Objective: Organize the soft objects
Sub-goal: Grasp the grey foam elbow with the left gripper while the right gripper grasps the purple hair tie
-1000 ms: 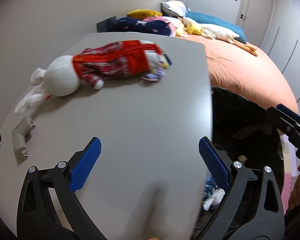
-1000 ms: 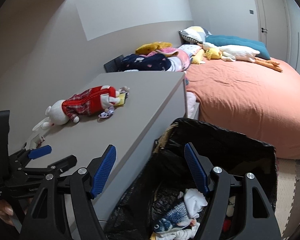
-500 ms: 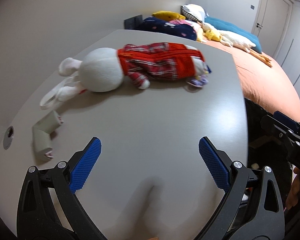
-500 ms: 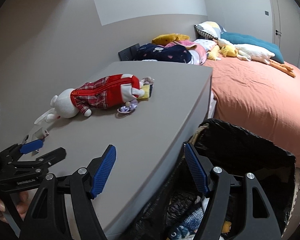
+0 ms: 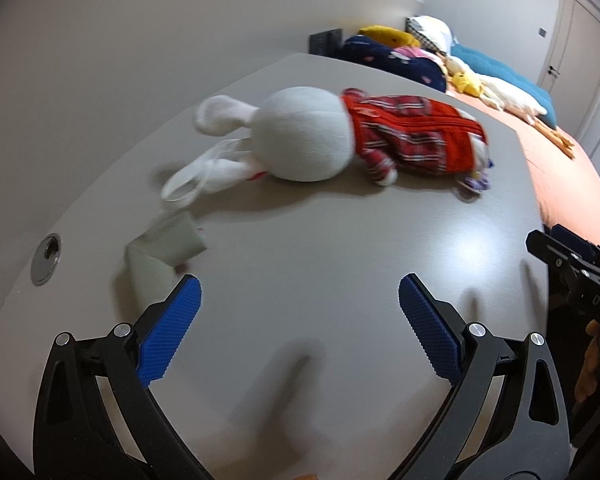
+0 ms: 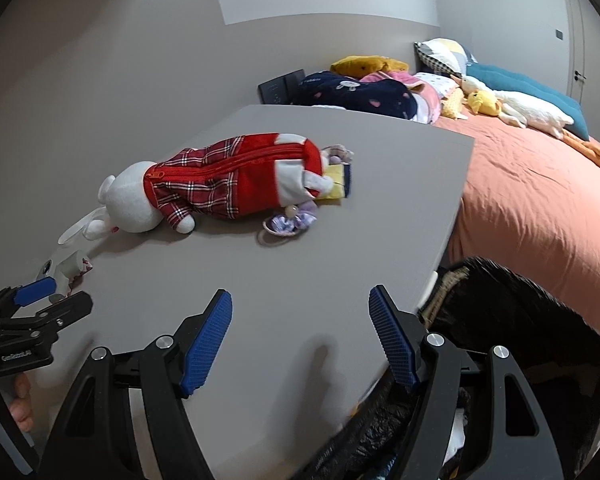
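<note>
Left wrist view: left gripper (image 5: 299, 324) jaws wide apart, nothing between them, hovering over the grey table (image 5: 320, 256). Plush rabbit (image 5: 340, 138) in a red plaid outfit lies on its side ahead of the gripper, well apart from the pads, head toward the wall, feet toward the bed (image 5: 572, 176). Small purple hair tie (image 5: 474, 186) just beside the rabbit's feet. A pale folded cloth piece (image 5: 166, 248) sits just ahead of the left pad, near the rabbit's ears; round cable hole (image 5: 46, 258) in the tabletop further left. Right gripper's black frame pokes in at the right edge. No container visible here. Right wrist view: right gripper (image 6: 300, 338) jaws also spread, empty, over the table's near edge. This view shows what the other does not: a bin lined with a black bag (image 6: 512, 320) on the floor between table and bed, just below the right pad; contents mostly hidden by the gripper, only bits of pale fabric visible, cannot tell what. Also a yellow item (image 6: 336, 178) tucked at the rabbit's feet, touching them. Rabbit lies ahead and left of the right gripper, well apart. Left gripper seen at lower left, a hand (image 6: 20, 404) on its handle. Pile of plush toys and pillows (image 6: 420, 88) at the head of the bed, white goose plush (image 6: 528, 110) along it.
</note>
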`<state>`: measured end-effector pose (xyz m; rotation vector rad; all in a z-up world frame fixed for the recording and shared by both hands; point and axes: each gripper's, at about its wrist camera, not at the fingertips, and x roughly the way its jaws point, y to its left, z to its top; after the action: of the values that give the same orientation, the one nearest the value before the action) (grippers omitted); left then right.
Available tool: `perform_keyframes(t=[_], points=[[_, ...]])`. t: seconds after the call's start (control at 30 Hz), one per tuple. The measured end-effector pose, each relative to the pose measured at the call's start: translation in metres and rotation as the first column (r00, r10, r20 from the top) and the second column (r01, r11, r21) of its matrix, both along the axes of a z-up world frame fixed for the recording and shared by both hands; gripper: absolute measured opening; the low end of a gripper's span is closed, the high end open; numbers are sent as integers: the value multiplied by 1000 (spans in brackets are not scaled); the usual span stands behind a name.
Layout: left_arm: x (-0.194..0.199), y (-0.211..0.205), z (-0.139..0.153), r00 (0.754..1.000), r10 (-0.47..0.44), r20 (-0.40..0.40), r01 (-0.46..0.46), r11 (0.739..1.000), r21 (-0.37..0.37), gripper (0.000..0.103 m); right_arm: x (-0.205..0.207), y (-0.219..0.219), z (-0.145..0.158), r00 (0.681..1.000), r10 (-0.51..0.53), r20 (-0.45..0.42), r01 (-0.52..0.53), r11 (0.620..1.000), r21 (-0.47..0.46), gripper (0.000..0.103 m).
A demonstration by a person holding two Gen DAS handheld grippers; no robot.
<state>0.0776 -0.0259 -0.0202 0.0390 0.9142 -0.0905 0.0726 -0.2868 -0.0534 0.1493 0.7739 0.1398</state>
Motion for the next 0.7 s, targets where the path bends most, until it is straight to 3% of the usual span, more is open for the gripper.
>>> perform_keyframes(t=[0.33, 0.7], points=[[11, 41, -4, 996, 94, -9, -94, 996, 6, 96, 40, 11, -9, 999, 24, -36, -24, 1000, 9, 72], [23, 64, -21, 989, 140, -56, -140, 990, 7, 96, 74, 23, -14, 998, 11, -67, -15, 998, -63, 72]])
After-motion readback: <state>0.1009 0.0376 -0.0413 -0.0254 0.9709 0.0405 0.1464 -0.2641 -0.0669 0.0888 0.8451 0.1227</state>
